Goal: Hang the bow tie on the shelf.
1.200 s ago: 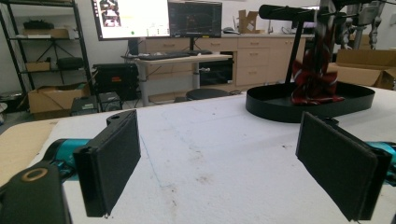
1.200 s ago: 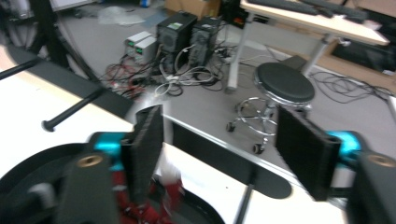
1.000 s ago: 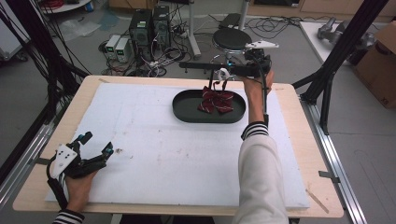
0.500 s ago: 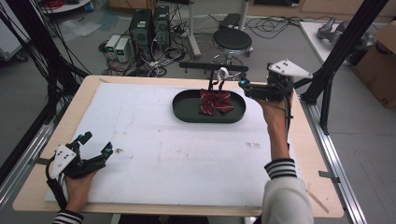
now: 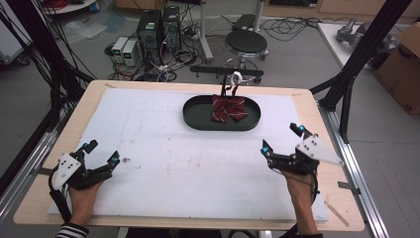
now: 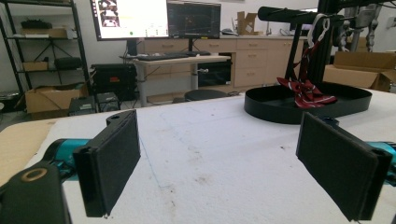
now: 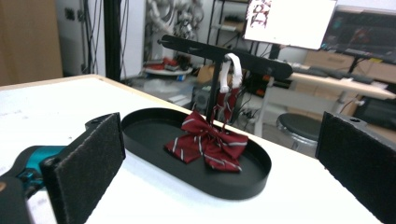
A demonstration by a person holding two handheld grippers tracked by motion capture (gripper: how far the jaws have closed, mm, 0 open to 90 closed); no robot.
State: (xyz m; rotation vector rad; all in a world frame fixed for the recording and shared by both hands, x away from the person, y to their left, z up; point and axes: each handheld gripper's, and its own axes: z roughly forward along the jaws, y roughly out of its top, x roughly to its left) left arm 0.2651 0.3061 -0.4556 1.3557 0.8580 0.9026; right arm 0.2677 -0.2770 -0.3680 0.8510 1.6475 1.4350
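My right gripper (image 5: 281, 139) sits low over the near right part of the white mat (image 5: 163, 148), jaws wide apart and nothing between them; they have just been opening to this spread. In the right gripper view both black pads (image 7: 88, 163) stand at the edges of the frame with bare mat between. My left gripper (image 5: 101, 152) is at the near left corner of the mat, jaws likewise apart and empty, my hand (image 5: 83, 198) behind it at the table edge. The red striped bow tie (image 5: 228, 109) lies in the black oval tray (image 5: 198, 116), which sits on the far middle of the mat, well apart from both grippers. The tie's strap runs up from the bow to a white loop (image 5: 236, 77) that hangs over the black crossbar (image 5: 208, 71) of a stand rising at the far side of the tray. In the right gripper view the bow (image 7: 205, 142) rests flat on the tray floor, toward its far rim, with the strap nearly upright against the stand's post (image 7: 214, 95). In the left gripper view the tray (image 6: 261, 100) is far right, the bow draped inside it.
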